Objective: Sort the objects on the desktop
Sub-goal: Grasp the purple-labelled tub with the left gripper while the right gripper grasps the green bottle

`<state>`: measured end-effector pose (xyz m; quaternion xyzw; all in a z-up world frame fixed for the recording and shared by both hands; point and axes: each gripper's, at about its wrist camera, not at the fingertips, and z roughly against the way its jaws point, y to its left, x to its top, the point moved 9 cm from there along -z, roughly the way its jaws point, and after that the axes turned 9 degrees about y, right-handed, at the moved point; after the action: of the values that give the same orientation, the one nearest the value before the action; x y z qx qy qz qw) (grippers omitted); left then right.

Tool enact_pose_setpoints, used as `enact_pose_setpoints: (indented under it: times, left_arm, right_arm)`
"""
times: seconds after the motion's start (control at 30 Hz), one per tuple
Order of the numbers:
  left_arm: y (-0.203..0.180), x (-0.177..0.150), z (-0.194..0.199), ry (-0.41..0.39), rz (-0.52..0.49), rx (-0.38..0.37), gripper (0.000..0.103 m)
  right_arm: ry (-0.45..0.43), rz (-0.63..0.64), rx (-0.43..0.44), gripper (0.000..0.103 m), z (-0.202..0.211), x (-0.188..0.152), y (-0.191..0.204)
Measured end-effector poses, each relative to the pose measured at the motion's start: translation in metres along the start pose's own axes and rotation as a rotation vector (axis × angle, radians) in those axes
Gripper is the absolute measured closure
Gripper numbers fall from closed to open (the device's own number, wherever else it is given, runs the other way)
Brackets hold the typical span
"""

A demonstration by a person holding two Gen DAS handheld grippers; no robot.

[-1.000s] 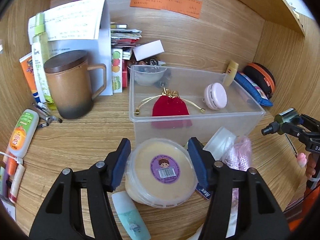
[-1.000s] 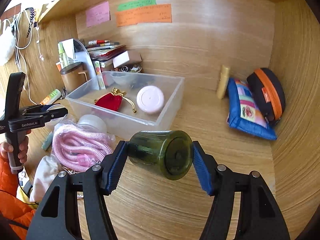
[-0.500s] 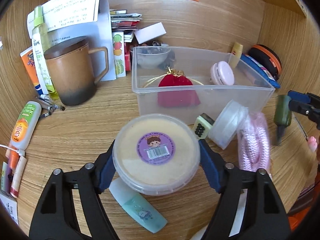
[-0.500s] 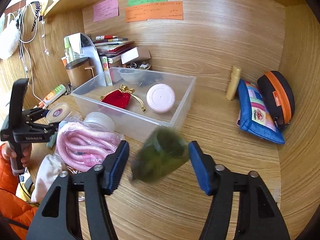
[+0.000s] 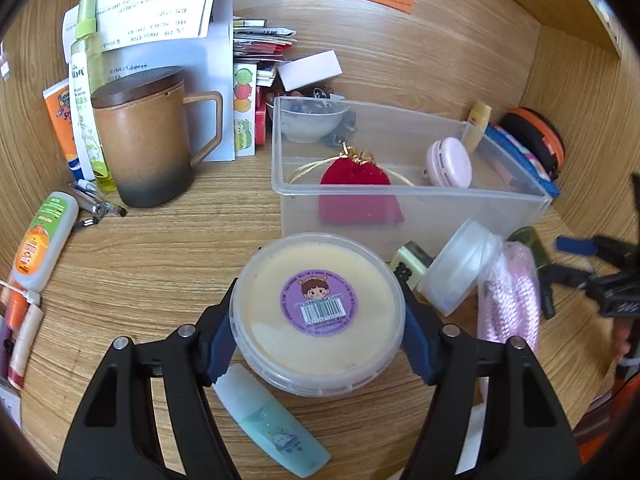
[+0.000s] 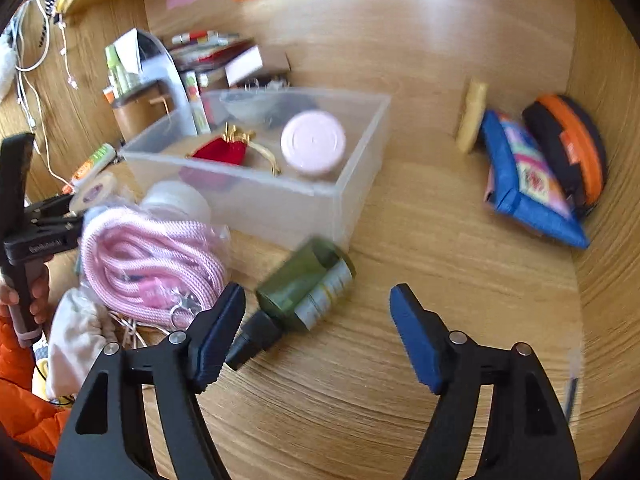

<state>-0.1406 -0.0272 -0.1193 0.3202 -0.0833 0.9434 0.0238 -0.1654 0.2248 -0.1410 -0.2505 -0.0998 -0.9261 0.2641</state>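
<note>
My left gripper (image 5: 318,320) is shut on a round cream tub (image 5: 318,312) with a purple sticker, held above the desk in front of the clear plastic box (image 5: 400,200). The box holds a red velvet pouch (image 5: 356,178), a pink round case (image 5: 448,164) and a small bowl (image 5: 306,120). My right gripper (image 6: 318,332) is open. A green bottle (image 6: 308,288) with a black cap lies on the desk just beyond its left finger, free of the jaws, blurred. The left gripper with the tub shows in the right wrist view (image 6: 52,216).
A pink rope bundle in a bag (image 6: 148,260) and a clear round jar (image 5: 460,268) lie by the box. A brown lidded mug (image 5: 148,140), bottles and papers stand at left. A blue pouch (image 6: 524,184) and an orange-black case (image 6: 568,148) lean at right. A teal tube (image 5: 272,420) lies below the tub.
My right gripper opened and let go of the green bottle, which dropped onto the desk. My left gripper closed on the cream tub and lifted it.
</note>
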Motion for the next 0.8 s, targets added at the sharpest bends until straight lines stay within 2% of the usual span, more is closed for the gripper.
enact_pose_setpoints:
  times: [0.13,0.23,0.27,0.3,0.5,0.53,0.6,0.63,0.73,0.8]
  left_arm:
    - [0.001,0.001,0.000,-0.005,0.010,-0.008,0.034]
    - [0.002,0.000,0.001,-0.008,0.012,-0.008,0.034]
    - [0.002,0.000,0.001,-0.010,0.013,-0.007,0.034]
    - [0.002,0.000,0.001,-0.011,0.014,-0.008,0.034]
    - [0.004,0.011,0.015,-0.049,0.036,-0.033,0.036]
    - [0.005,0.014,0.018,-0.058,0.037,-0.037,0.039]
    - [0.005,0.017,0.025,-0.072,0.032,-0.049,0.053]
    - [0.006,0.019,0.027,-0.073,0.027,-0.044,0.056]
    - [0.010,0.018,0.027,-0.070,0.019,0.001,0.055]
    - [0.010,0.012,0.028,-0.065,0.017,0.002,0.044]
  right_arm:
    - [0.044,-0.014,0.057,0.030,-0.021,0.006,0.007]
    - [0.041,0.000,0.049,0.031,-0.029,0.010,0.011]
    - [0.040,0.004,0.051,0.034,-0.031,0.011,0.013]
    - [0.043,0.011,0.066,0.041,-0.033,0.011,0.015]
    - [-0.004,-0.005,0.032,0.041,-0.018,0.007,0.009]
    - [-0.009,-0.013,0.033,0.041,-0.014,0.007,0.008]
    - [-0.026,-0.031,0.029,0.041,-0.005,0.007,0.003]
    - [-0.038,-0.037,0.028,0.041,0.000,0.007,0.001]
    - [-0.065,-0.044,0.032,0.041,0.014,0.009,-0.002]
    - [-0.079,-0.041,0.016,0.041,0.020,0.011,-0.003]
